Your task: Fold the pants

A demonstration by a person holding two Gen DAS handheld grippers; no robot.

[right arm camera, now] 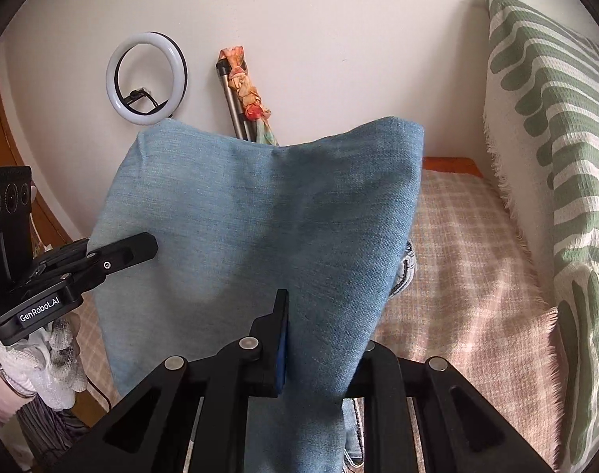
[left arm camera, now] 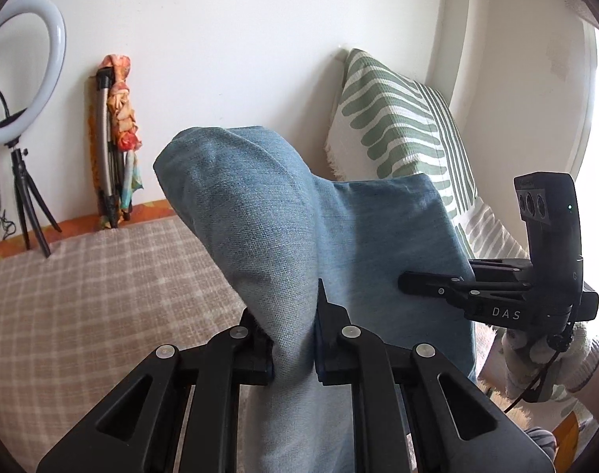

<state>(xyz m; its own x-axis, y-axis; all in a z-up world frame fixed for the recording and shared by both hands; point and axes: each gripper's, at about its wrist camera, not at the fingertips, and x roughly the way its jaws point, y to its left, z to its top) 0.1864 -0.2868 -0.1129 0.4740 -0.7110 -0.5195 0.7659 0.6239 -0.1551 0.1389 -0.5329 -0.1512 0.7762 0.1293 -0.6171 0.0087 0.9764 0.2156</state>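
Observation:
The blue denim pants (left arm camera: 283, 228) hang lifted above the bed, held by both grippers. My left gripper (left arm camera: 293, 339) is shut on a fold of the denim that rises between its fingers. It also shows in the right wrist view (right arm camera: 142, 246) at the pants' left edge. My right gripper (right arm camera: 319, 347) is shut on the pants (right arm camera: 260, 213); the cloth covers its right finger. It also shows in the left wrist view (left arm camera: 408, 280), clamped on the pants' right edge.
A beige checked bedspread (left arm camera: 102, 283) covers the bed below. A green and white patterned pillow (left arm camera: 398, 126) leans at the right wall. A ring light on a tripod (left arm camera: 23, 90) and a folded stand wrapped in floral cloth (left arm camera: 118, 138) stand against the back wall.

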